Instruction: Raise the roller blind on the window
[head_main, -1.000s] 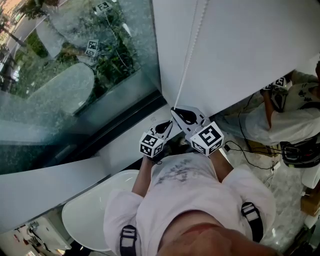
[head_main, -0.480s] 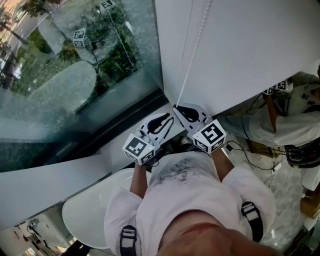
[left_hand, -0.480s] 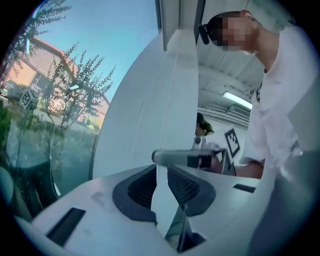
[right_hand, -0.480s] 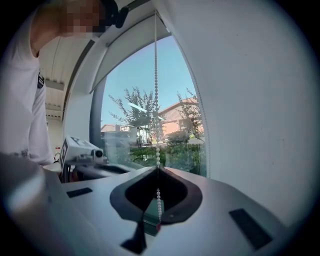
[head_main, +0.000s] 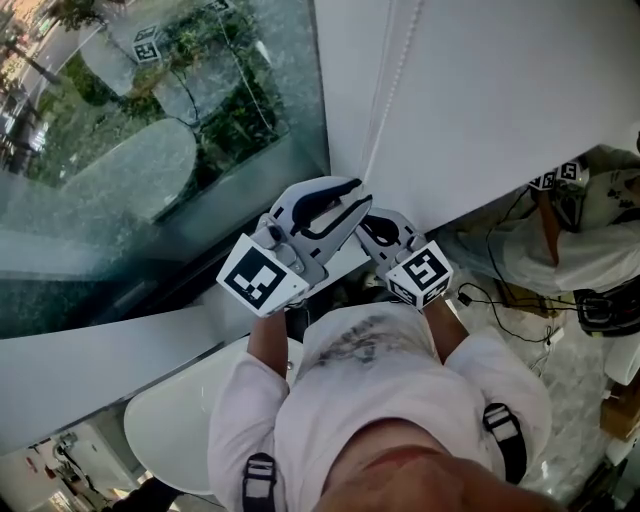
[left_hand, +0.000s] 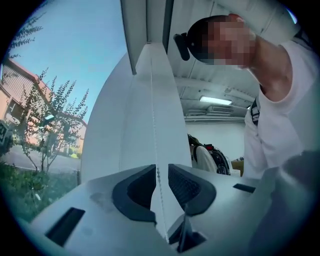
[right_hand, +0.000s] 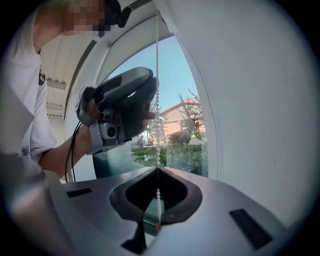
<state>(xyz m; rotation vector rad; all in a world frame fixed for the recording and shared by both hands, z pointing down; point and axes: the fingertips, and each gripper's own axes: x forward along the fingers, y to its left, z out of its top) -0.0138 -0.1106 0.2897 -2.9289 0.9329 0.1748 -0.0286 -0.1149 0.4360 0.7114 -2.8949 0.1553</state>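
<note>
1. Across the head view's upper right, the white fabric roller blind (head_main: 500, 100) is hanging beside the window glass (head_main: 150, 170), with its white bead cord (head_main: 386, 85) running down the blind's left edge.
2. At centre frame, the left gripper (head_main: 352, 200) is standing released; its jaws have just been opening, and the cord is passing loosely between them.
3. Just right of it, the right gripper (right_hand: 158, 169) is clenching that cord.

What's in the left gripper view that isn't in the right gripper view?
Only the left gripper view: a ceiling light and another person indoors. Only the right gripper view: the left tool from outside; its jaws have just been opening, with the chain between them. Both: the chain, trees and a house outside.
</note>
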